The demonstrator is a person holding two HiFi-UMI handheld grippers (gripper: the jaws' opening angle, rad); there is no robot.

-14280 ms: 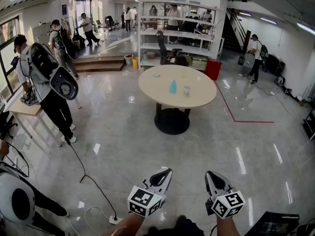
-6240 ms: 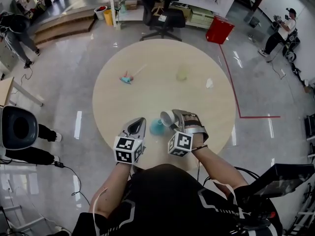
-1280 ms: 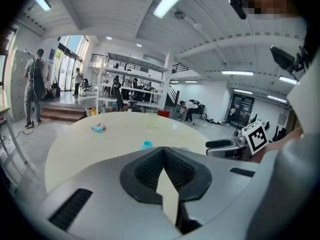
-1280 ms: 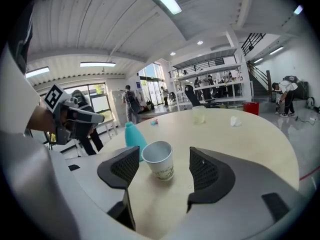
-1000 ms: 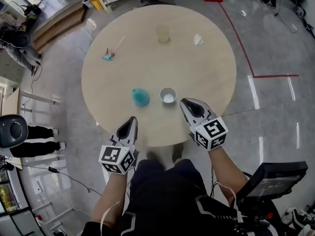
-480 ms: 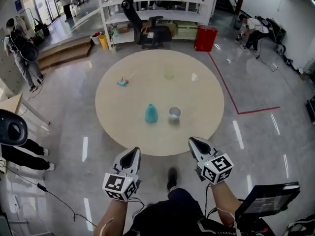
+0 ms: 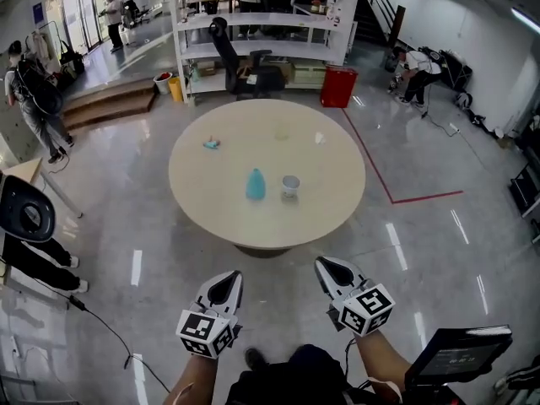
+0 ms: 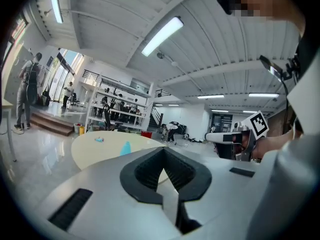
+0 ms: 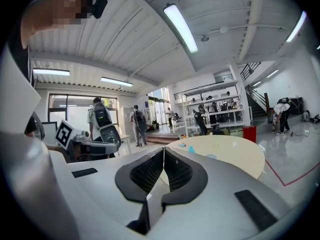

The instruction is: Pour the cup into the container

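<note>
Beige table [image 7: 218, 211] bears one cup [image 7: 290, 186], one container [image 7: 256, 184].

A round beige table [image 7: 228, 154] stands on a glossy grey floor [image 7: 439, 251]. Behind it are white metal shelving [image 7: 253, 49], a black office chair [image 7: 240, 70] and a red bin [image 7: 337, 87].

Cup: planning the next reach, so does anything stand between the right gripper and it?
Nothing visible does. The right gripper hangs over the floor short of the table; only floor and bare tabletop lie before the cup. The blue container stands left of the cup, apart.
</note>
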